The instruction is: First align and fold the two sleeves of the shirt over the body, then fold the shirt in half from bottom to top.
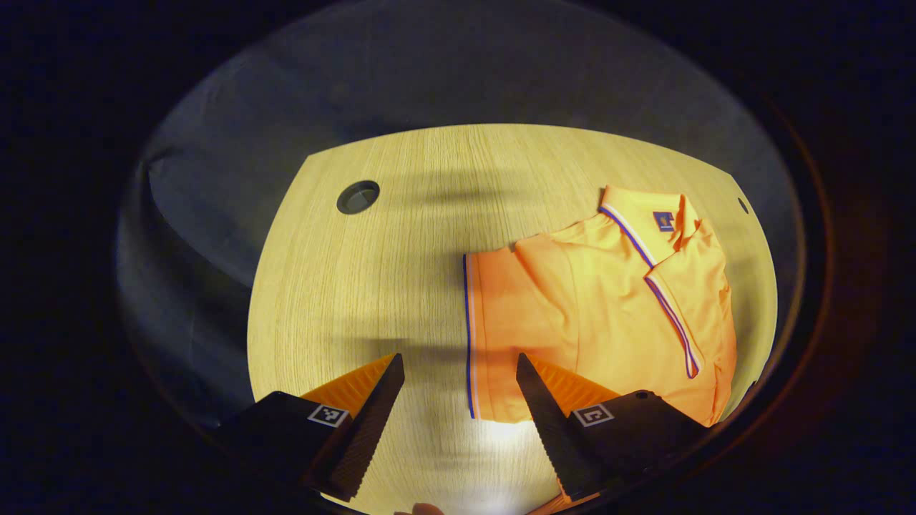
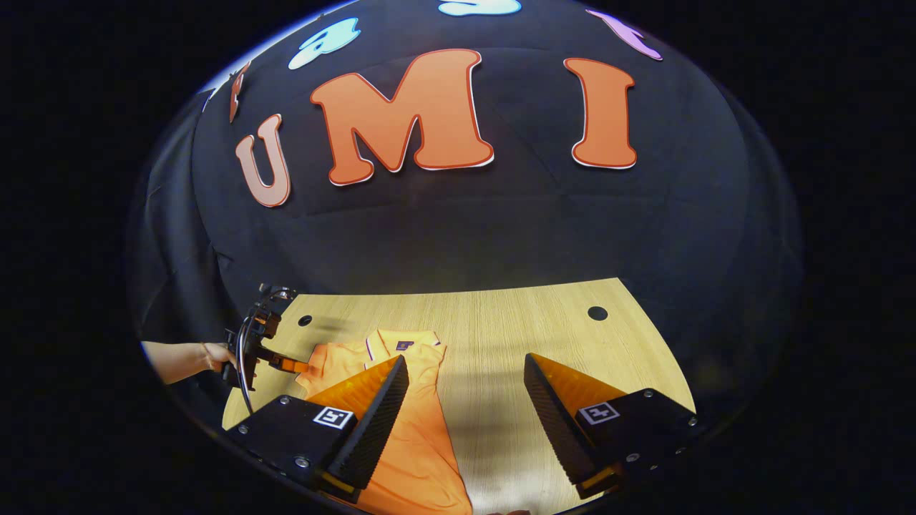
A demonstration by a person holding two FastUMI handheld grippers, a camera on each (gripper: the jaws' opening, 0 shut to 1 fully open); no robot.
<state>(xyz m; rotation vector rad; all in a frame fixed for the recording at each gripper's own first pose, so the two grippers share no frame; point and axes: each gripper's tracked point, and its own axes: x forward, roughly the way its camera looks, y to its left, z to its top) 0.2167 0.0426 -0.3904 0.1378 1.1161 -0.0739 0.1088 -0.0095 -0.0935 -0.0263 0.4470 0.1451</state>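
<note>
The orange shirt [image 1: 608, 315] lies on the pale wooden table [image 1: 372, 286], collar [image 1: 647, 214] toward the far edge, and much of it is hard to read: in the left gripper view its near corner is covered by the left gripper's [image 1: 460, 372] right-hand finger, and its outer side runs into the dim curved margin of the picture. One sleeve looks laid over the body, its striped hem [image 1: 469, 329] forming a straight edge; I cannot tell how the other sleeve lies. In the right gripper view the shirt's lower part [image 2: 418, 458] runs off the bottom, and the right gripper's [image 2: 465, 372] left-hand finger hides part of its middle. Both grippers stand spread wide, grasping nothing, each above the tabletop with bare wood between the fingers. Farther off in the right gripper view, a hand [image 2: 215, 357] holds the left gripper beside the shirt's shoulder; whether it touches cloth I cannot tell. Open wood stretches between the shirt and a cable hole [image 1: 358, 197], with another hole [image 2: 597, 312] near the back edge.
</note>
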